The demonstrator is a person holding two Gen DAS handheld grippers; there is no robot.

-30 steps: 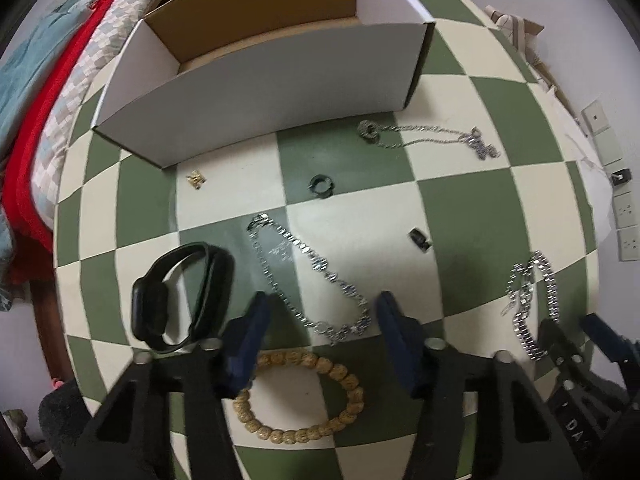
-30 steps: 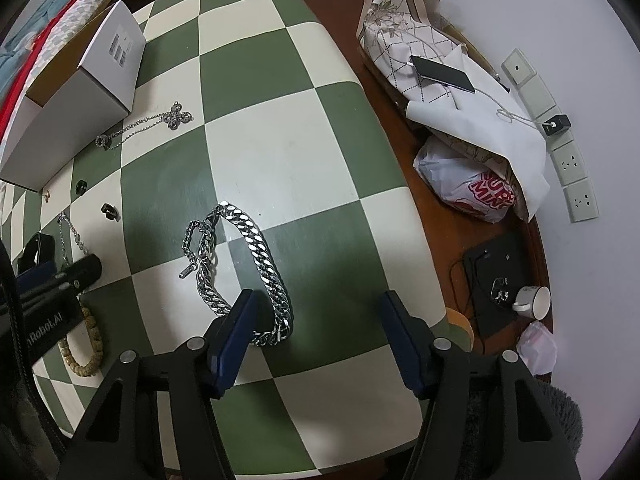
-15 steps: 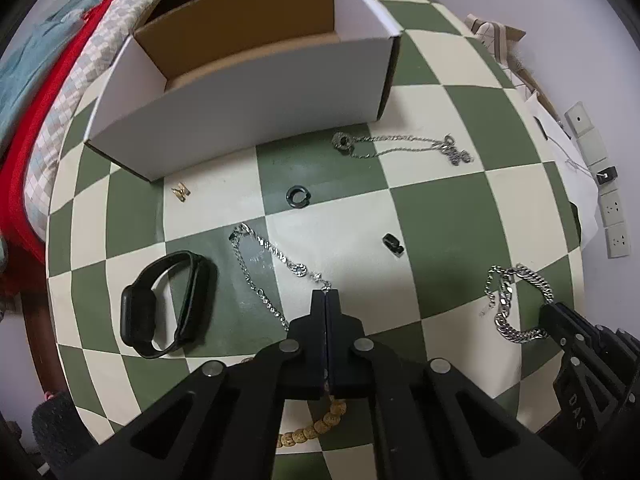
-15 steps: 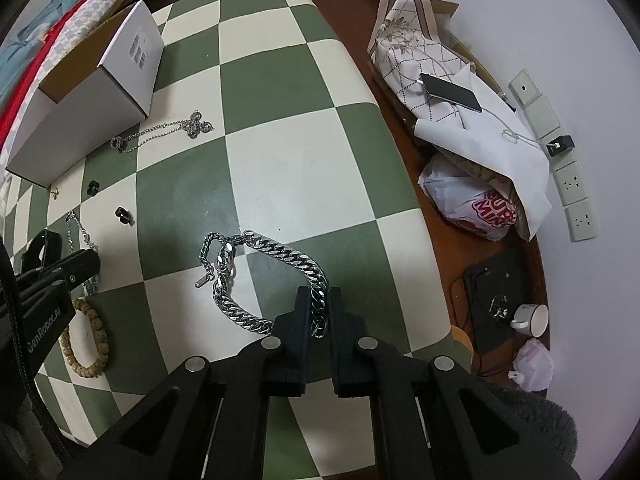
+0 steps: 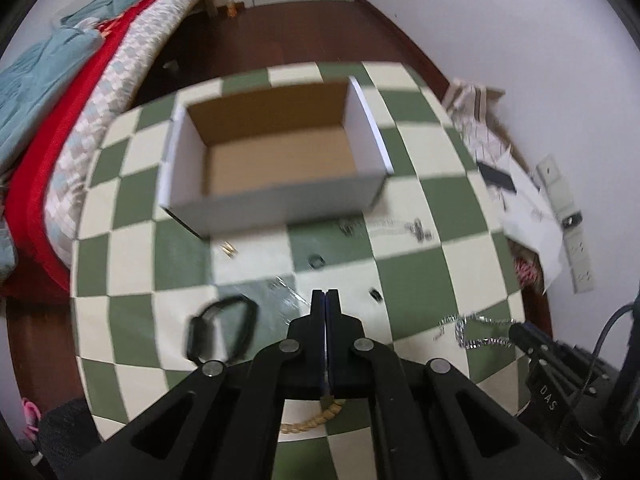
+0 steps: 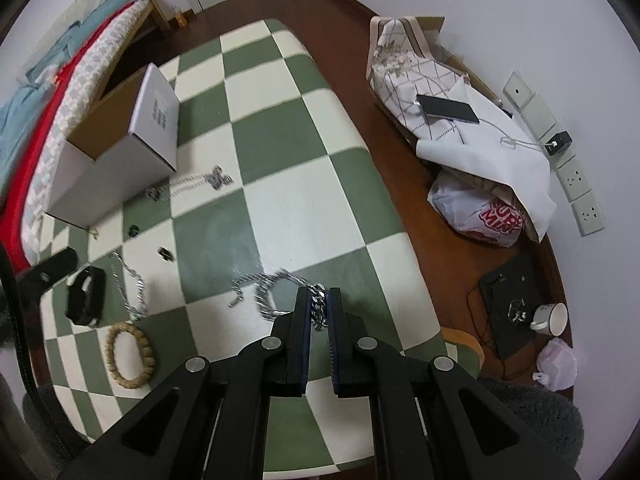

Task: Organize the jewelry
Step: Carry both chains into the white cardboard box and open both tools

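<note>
Jewelry pieces lie spread on the green and cream checked tabletop (image 6: 280,208); one thick silver chain (image 6: 276,288), one thin silver chain (image 6: 130,288), one bead bracelet (image 6: 130,354), one black watch band (image 6: 85,296), one long necklace (image 6: 188,186) with a charm, two small dark rings (image 6: 133,230) and one tiny gold piece (image 5: 229,249); one open white box (image 5: 276,164) with a brown inside stands past them, well ahead of the left hand-held gripper (image 5: 326,300); its end wall has small dark print, too blurry to read.

The right hand-held gripper (image 6: 318,298) points down at the tabletop and is squeezed onto the thick silver chain; links show in the thin gap between its blue pads, and the rest of the chain trails off to its left, partly raised and blurry.

The left hand-held gripper is closed tight, pads pressed flat together; something looks to hang under it, above the bead bracelet, but what it holds I cannot tell; the black watch band lies just to its left.

The letters "DAS" show on the right tool's body in the left view; a white bag (image 6: 480,212) on the floor, far to the right, has red letters, partly hidden.
</note>
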